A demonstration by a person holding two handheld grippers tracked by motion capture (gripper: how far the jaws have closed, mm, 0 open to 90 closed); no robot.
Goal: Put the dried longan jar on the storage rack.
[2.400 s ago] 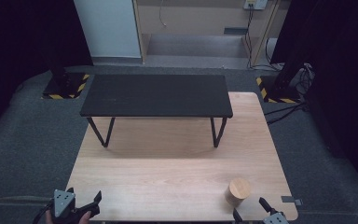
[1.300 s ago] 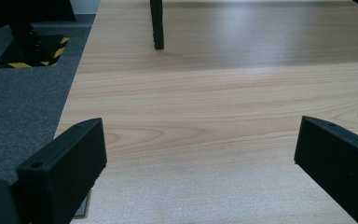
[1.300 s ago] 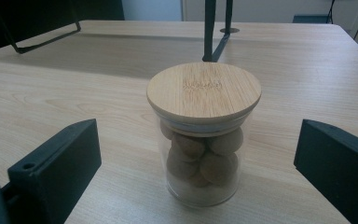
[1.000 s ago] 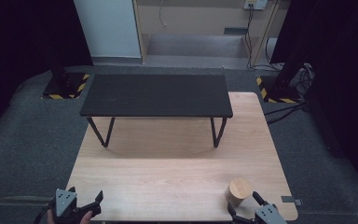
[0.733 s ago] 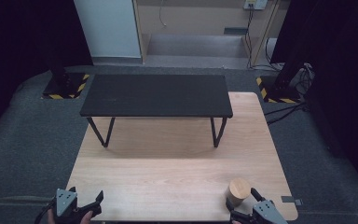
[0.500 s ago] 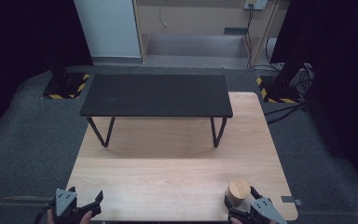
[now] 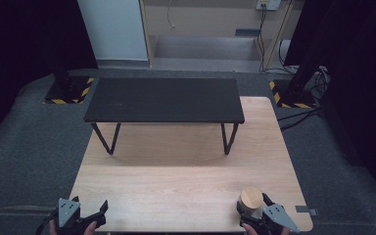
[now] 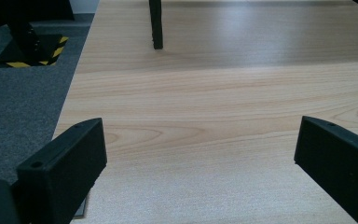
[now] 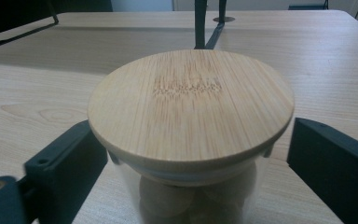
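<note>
A glass jar with a round bamboo lid [image 7: 251,198] stands near the front right corner of the wooden table [image 7: 176,181]. In the right gripper view the jar [image 9: 191,107] holds pale round pieces. My right gripper [image 7: 253,206] is open, one jaw on each side of the jar just under the lid [image 9: 193,140]; a gap shows at the right jaw. At the front left edge my left gripper [image 7: 89,206] is open over bare wood, with nothing between its jaws [image 8: 200,140].
A low black bench [image 7: 164,100] on thin metal legs stands across the far half of the table; one leg [image 8: 155,23] shows ahead of the left gripper. Grey carpet surrounds the table. Black stands with yellow-striped bases [image 7: 68,88] sit at both far corners.
My right gripper has moved forward and a little left until its jaws straddle the jar. The left gripper has barely moved. The jar has stayed in place.
</note>
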